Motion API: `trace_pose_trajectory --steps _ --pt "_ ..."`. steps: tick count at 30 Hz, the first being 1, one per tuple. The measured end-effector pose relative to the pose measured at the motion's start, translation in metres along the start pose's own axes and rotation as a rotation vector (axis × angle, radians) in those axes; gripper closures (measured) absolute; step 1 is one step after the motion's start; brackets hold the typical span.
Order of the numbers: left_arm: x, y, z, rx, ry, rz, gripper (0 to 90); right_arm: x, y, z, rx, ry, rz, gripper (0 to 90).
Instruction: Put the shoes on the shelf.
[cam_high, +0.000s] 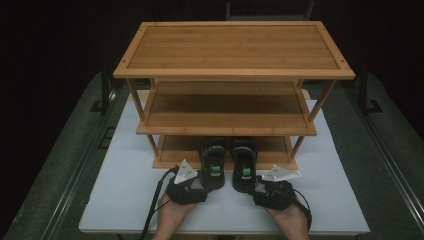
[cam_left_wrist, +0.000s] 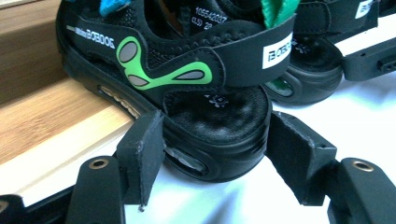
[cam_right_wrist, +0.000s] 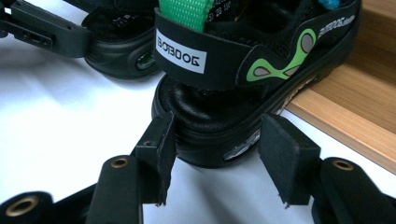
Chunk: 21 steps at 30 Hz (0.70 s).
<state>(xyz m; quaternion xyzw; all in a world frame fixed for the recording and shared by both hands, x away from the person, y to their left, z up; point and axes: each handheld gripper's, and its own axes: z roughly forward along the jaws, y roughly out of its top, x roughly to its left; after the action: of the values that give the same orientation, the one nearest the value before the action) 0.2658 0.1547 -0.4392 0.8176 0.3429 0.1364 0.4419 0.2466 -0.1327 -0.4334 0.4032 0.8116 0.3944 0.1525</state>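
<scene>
Standing: wooden rack (cam_high: 234, 50) on white tabletop (cam_high: 125, 185); dark room behind.

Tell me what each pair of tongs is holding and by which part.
Nothing is held. The left tongs stand open around the heel of the left sandal, and the right tongs stand open around the heel of the right sandal.

High view: overhead, facing forward; gripper views: close on sandals (cam_high: 229, 164) (heels shared).
</scene>
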Motion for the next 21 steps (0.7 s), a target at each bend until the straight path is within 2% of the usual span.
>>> trace_pose_trajectory --steps 7,14,18,21 --pt "-0.001 0.001 0.0 -0.001 0.014 0.003 34.5 0.001 0.001 0.002 0.002 0.011 -0.011 47.8" --pt "0.003 0.005 0.0 -0.022 -0.003 -0.02 37.1 -0.001 0.005 0.001 -0.021 0.028 0.005 48.5" --pt "0.005 0.009 0.0 -0.035 -0.01 -0.023 37.8 -0.003 0.006 0.001 -0.03 0.044 0.008 49.4" --pt "0.005 0.013 0.001 -0.026 -0.011 -0.012 38.0 -0.007 0.008 0.0 -0.039 0.062 0.016 49.7"
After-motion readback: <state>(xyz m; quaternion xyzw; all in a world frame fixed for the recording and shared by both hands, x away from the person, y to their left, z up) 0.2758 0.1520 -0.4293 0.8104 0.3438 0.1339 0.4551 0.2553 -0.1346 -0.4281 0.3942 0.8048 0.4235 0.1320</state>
